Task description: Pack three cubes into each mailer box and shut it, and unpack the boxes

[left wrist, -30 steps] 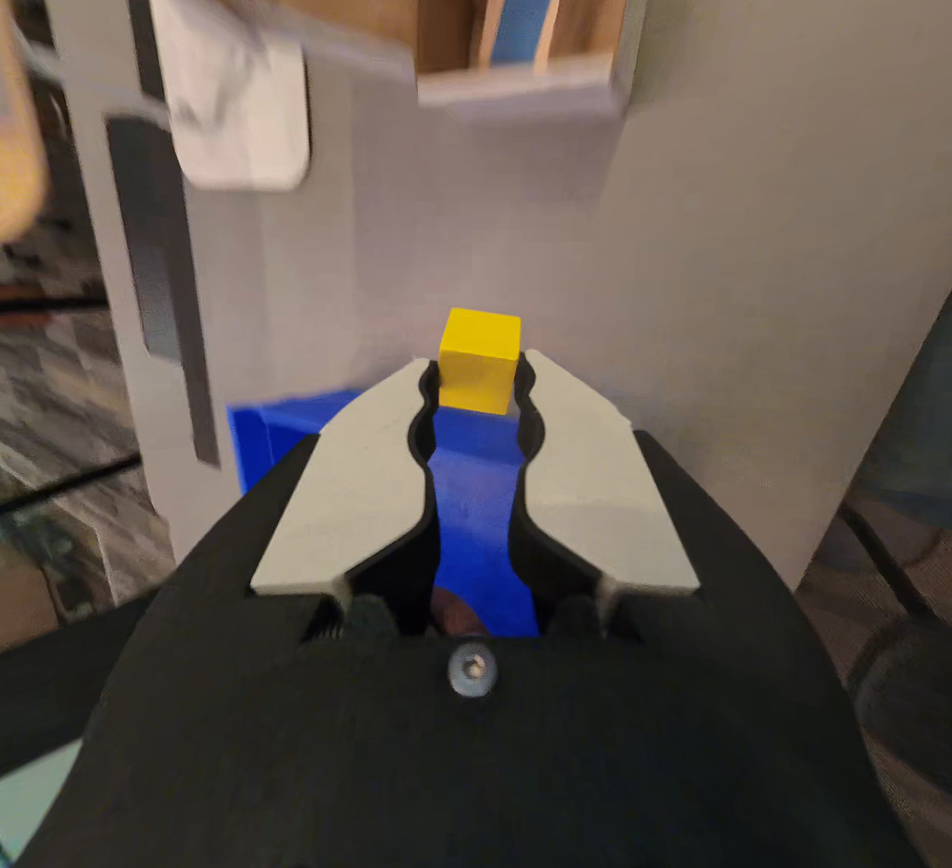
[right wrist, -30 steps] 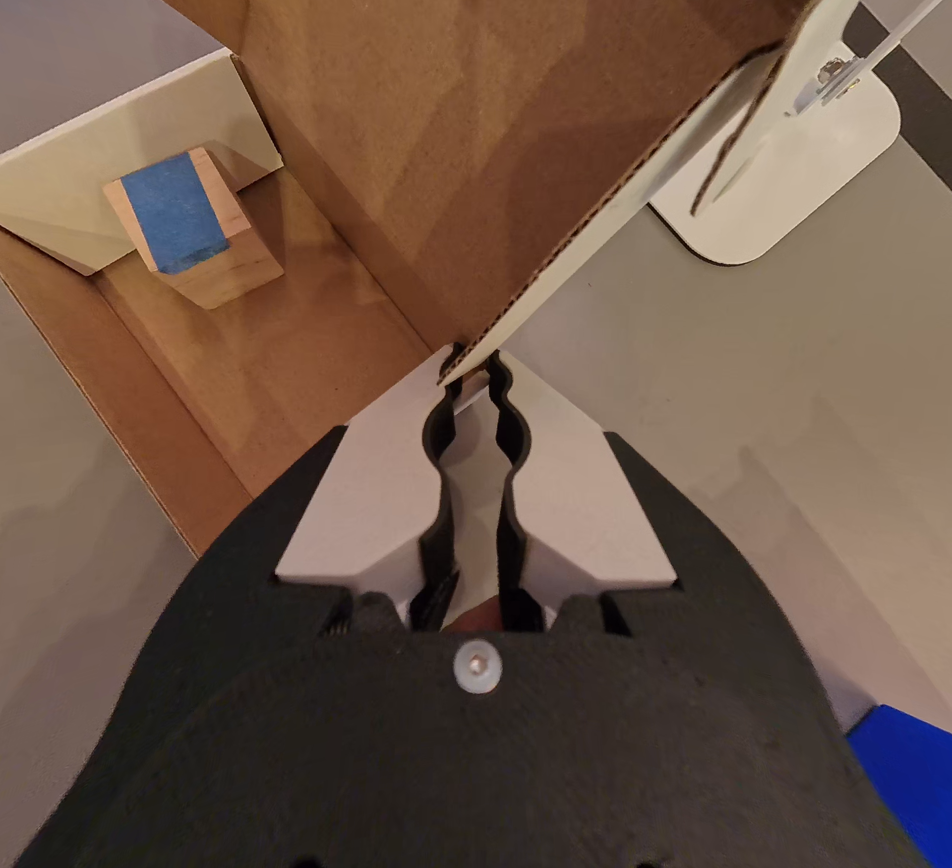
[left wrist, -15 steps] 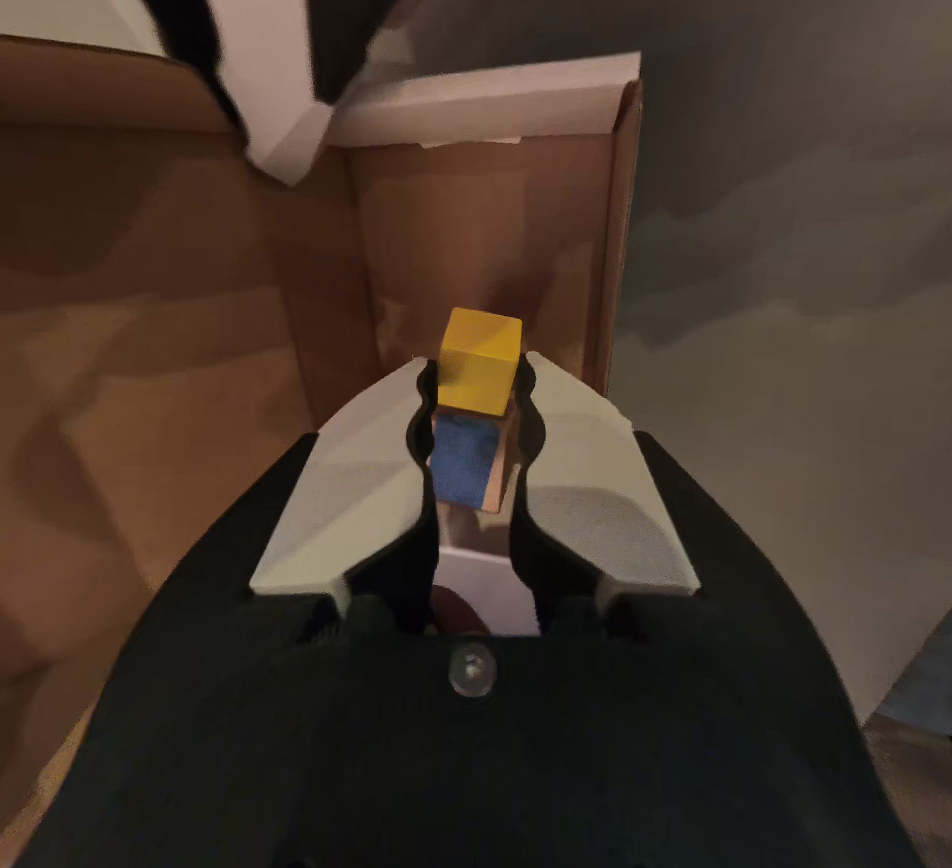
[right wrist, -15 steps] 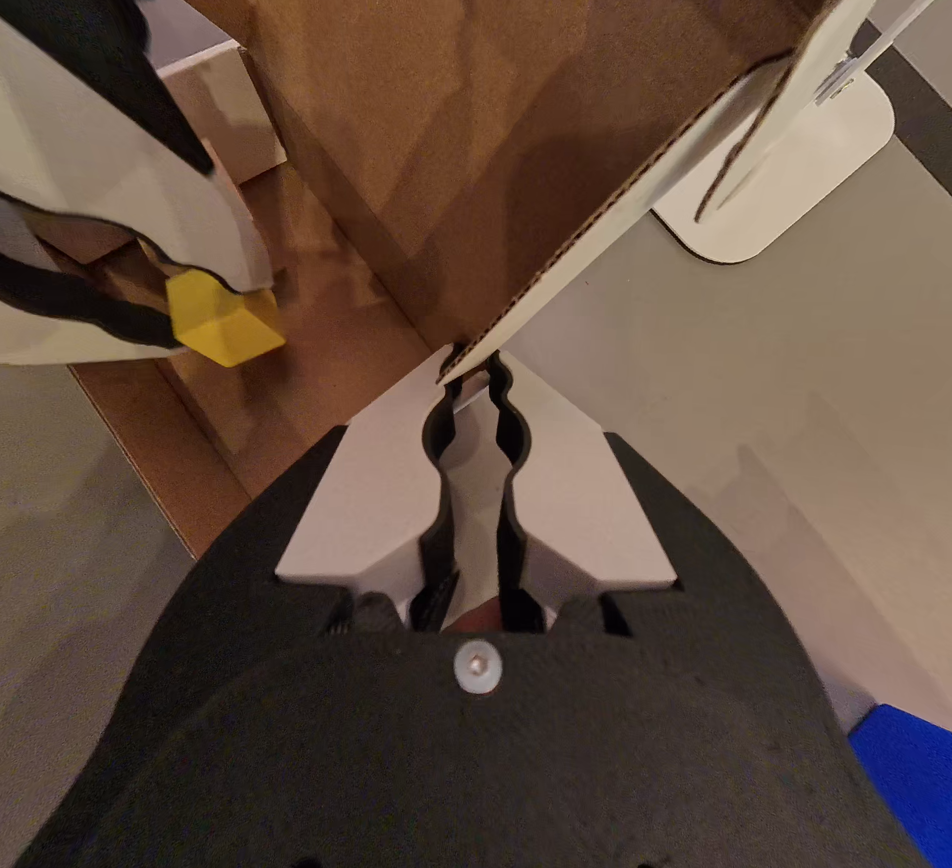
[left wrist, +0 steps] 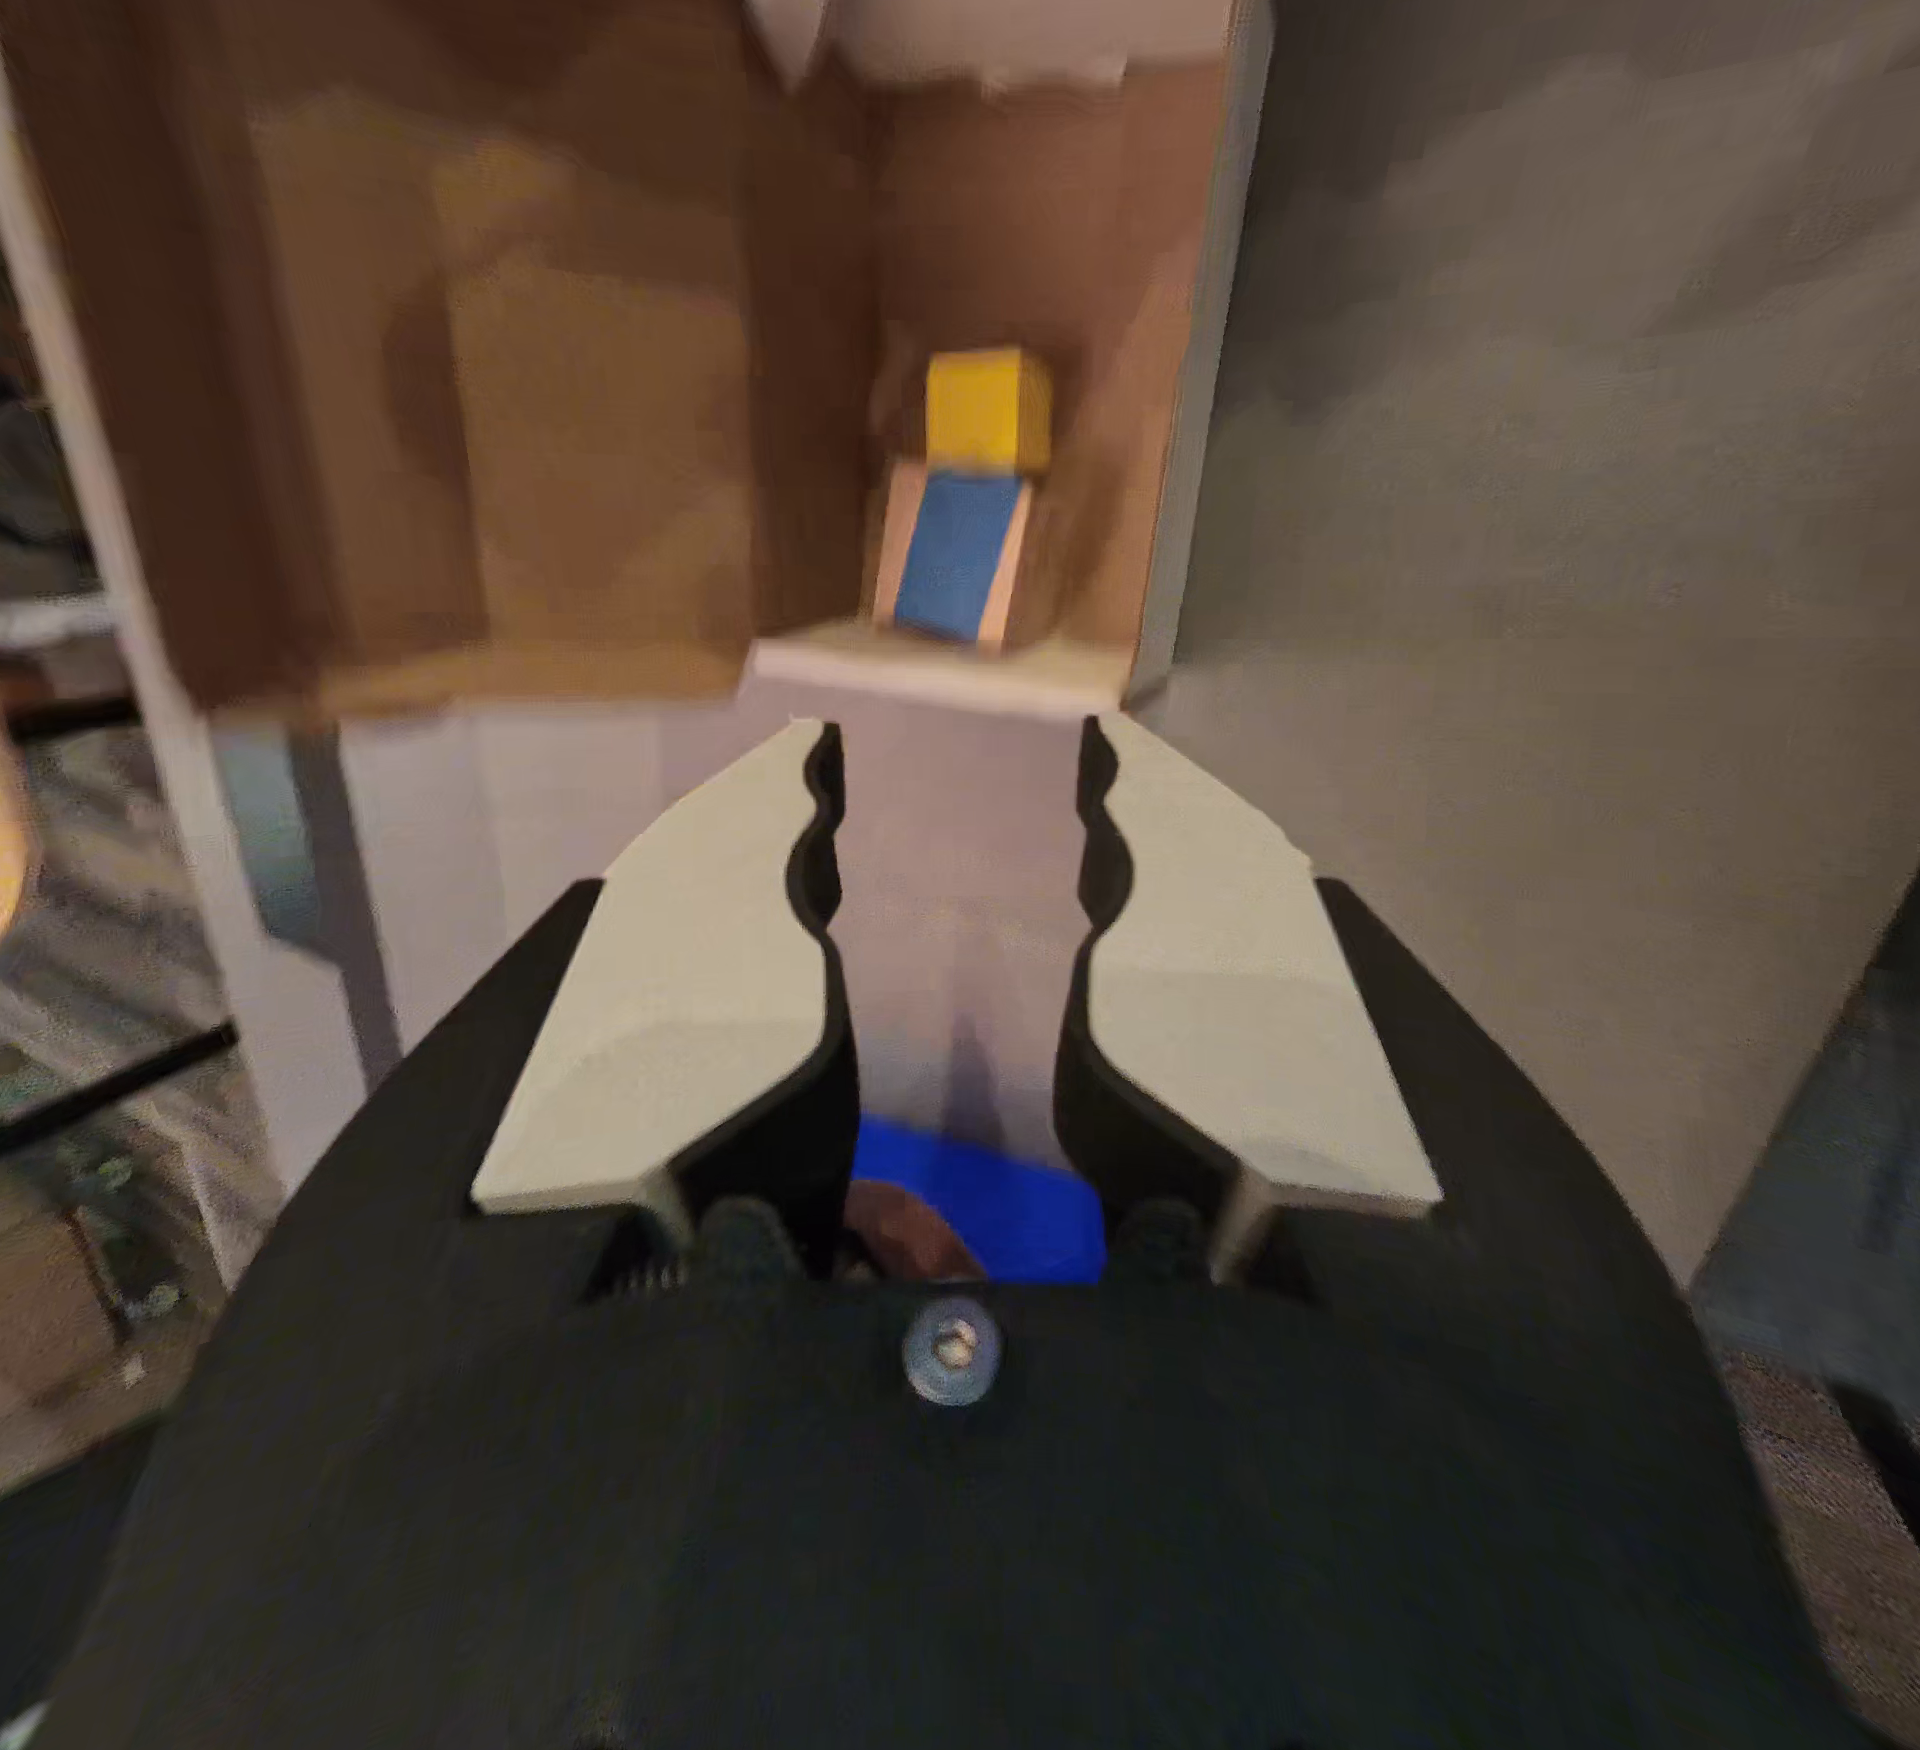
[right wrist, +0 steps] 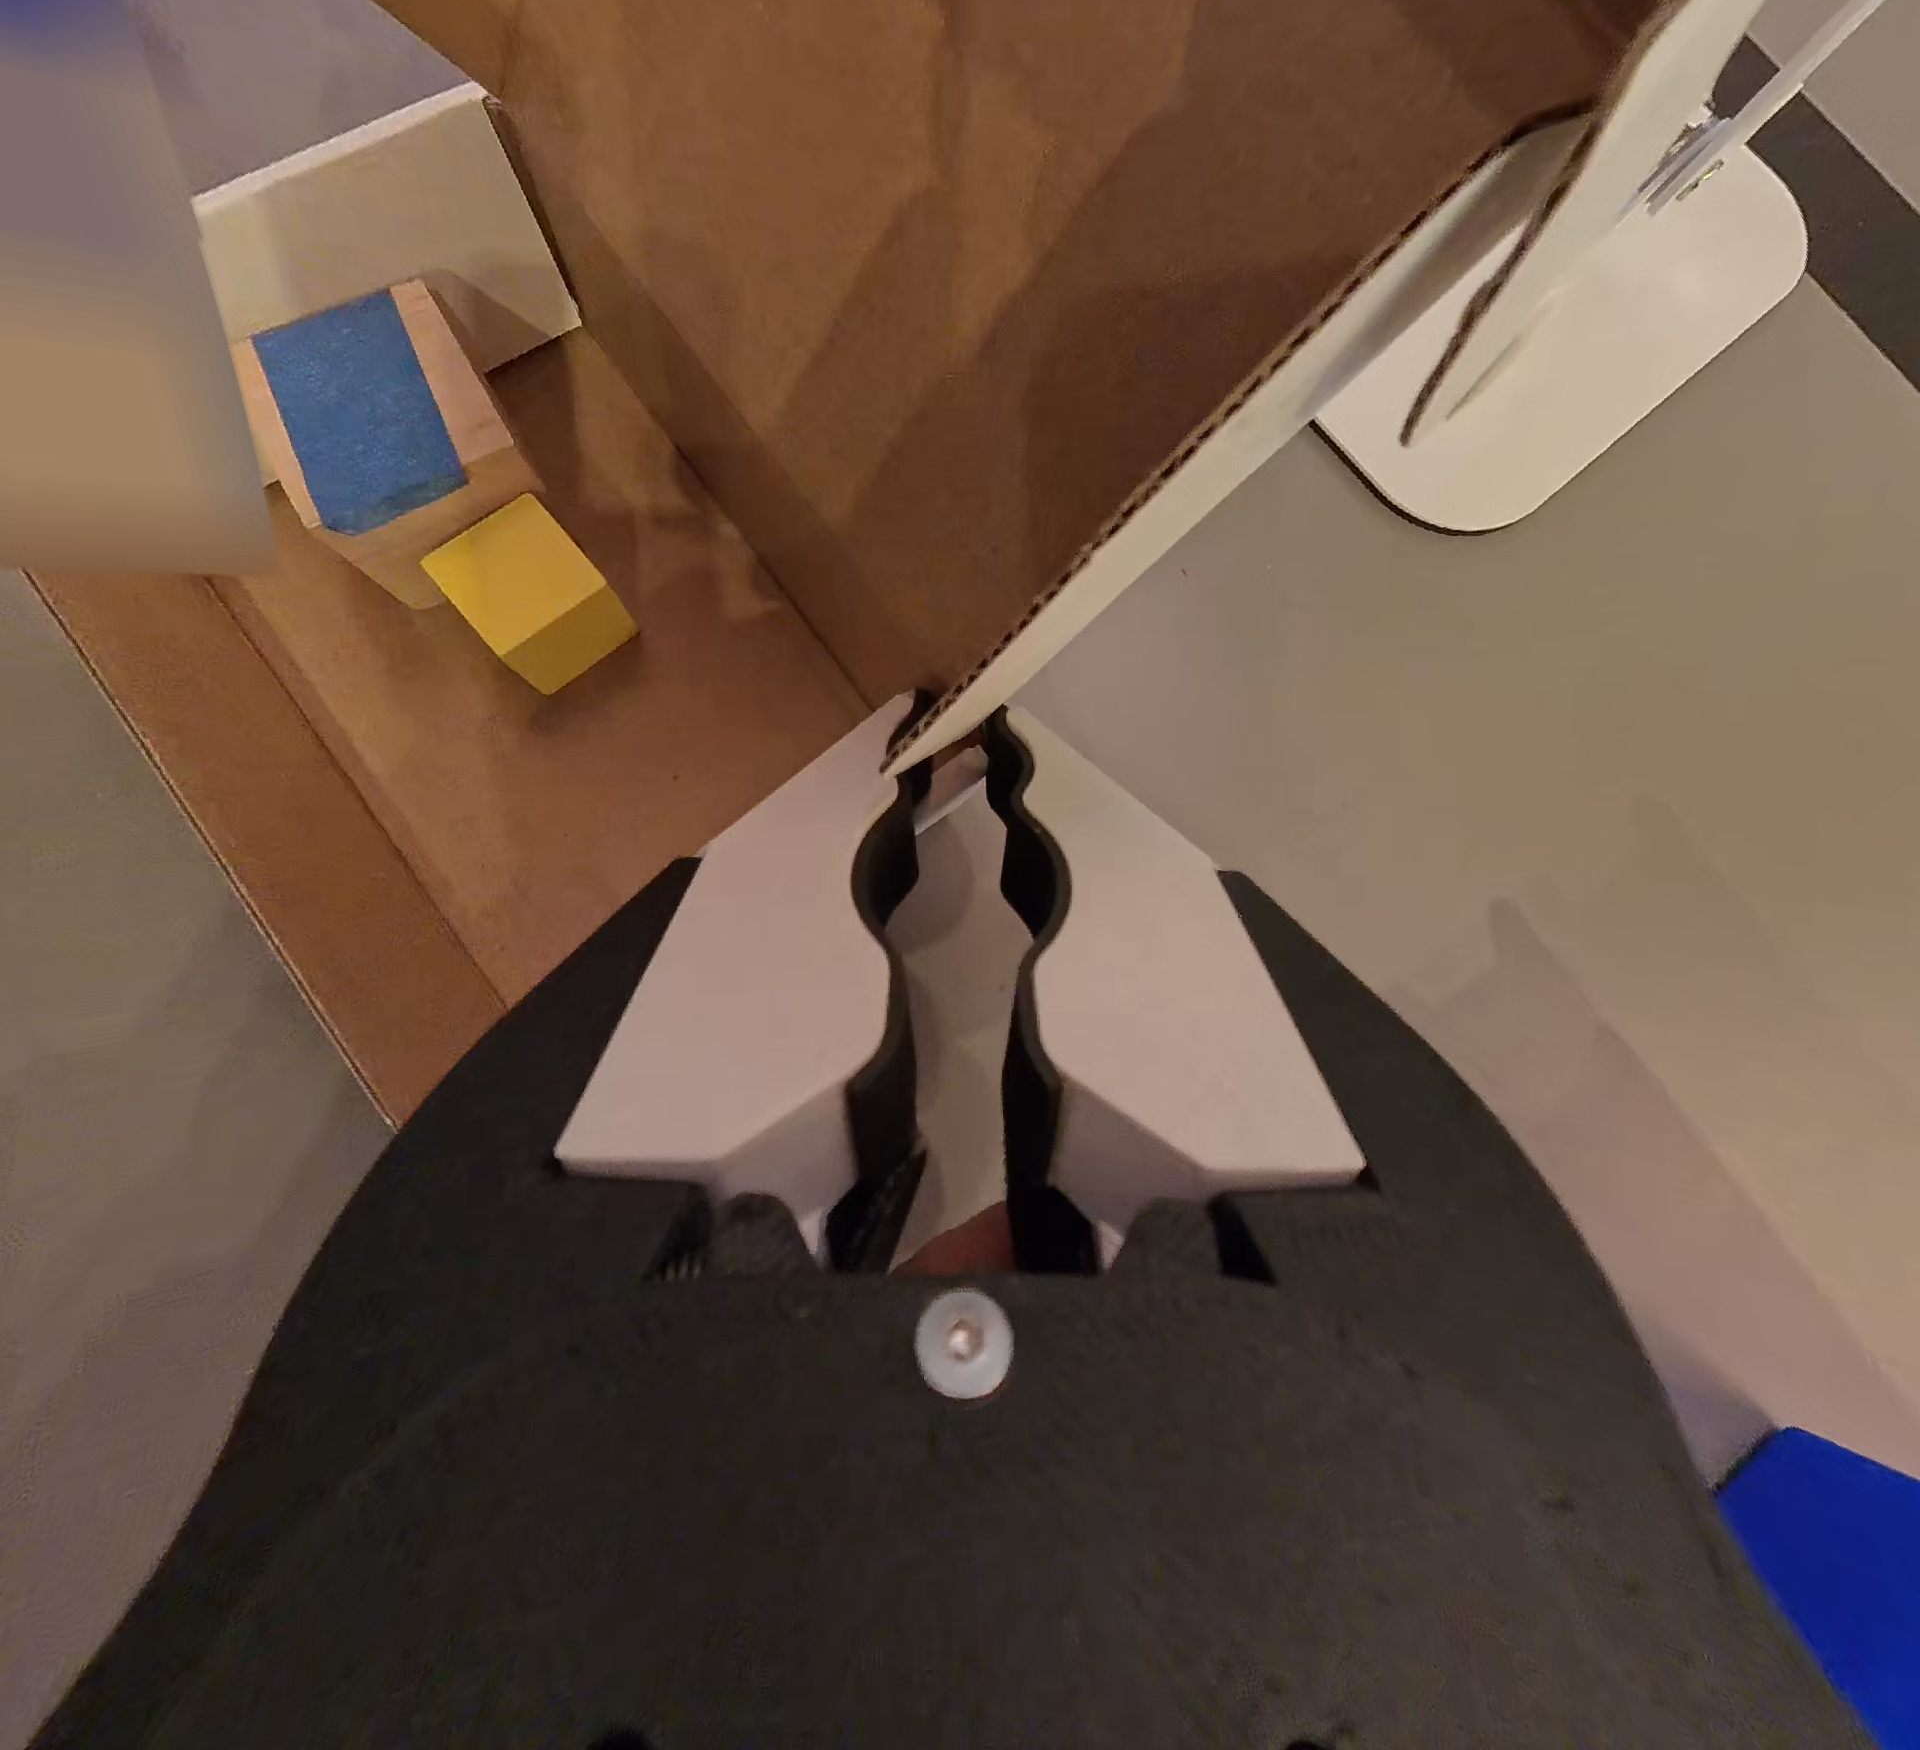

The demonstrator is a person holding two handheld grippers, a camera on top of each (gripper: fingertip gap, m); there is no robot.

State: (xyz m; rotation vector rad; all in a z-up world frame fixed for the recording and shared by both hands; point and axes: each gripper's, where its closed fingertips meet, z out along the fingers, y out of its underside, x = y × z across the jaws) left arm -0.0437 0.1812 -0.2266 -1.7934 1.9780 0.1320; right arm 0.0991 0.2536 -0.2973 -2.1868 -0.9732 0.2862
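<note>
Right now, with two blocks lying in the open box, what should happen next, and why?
Probably the left gripper, open and empty outside the box, should go for a third cube. The mailer box holds only the yellow cube and the blue-taped wooden cube, side by side. Meanwhile the right gripper should keep its pinch on the lid, holding it up.

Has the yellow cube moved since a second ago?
Yes. The yellow cube has left the left hand-held gripper and now rests on the mailer box floor, touching the blue-taped wooden block.
</note>
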